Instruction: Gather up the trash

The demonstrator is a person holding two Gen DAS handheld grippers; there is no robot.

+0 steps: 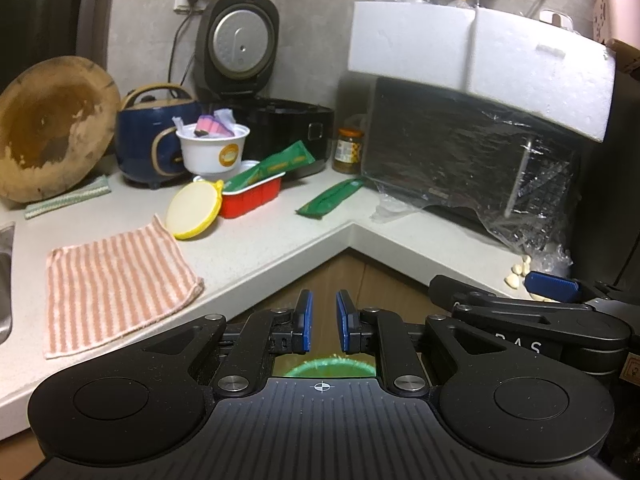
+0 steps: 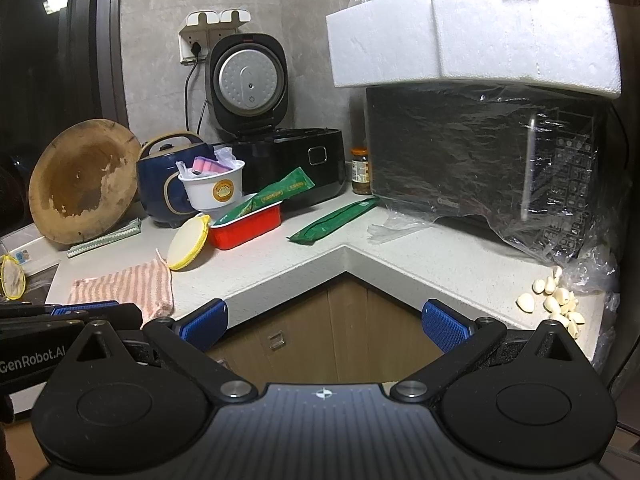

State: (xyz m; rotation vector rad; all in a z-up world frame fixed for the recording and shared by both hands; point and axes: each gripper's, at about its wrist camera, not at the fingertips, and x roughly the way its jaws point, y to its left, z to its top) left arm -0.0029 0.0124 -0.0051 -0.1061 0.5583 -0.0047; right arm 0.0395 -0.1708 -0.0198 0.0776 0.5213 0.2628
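Observation:
Trash lies in the counter's corner: a white paper bowl (image 1: 214, 148) stuffed with wrappers, a red tray (image 1: 252, 198) with a green wrapper (image 1: 276, 166) in it, a yellow lid (image 1: 194, 210) leaning on the tray, and a second green wrapper (image 1: 330, 198) flat on the counter. My left gripper (image 1: 325, 320) hovers off the counter's inner corner, its blue pads a narrow gap apart with nothing between them. My right gripper (image 2: 326, 322) stands wide open and empty beside it, well short of the green wrapper (image 2: 334, 220). A green round rim (image 1: 328, 366) shows below the left gripper.
A striped cloth (image 1: 116, 280) lies front left by a sink edge (image 1: 6, 280). A wooden board (image 1: 52, 128), two rice cookers (image 1: 152, 140), a jar (image 1: 349, 150) and a plastic-wrapped oven (image 1: 472, 160) under a foam box (image 1: 480, 64) line the wall. Garlic cloves (image 2: 556, 300) lie right.

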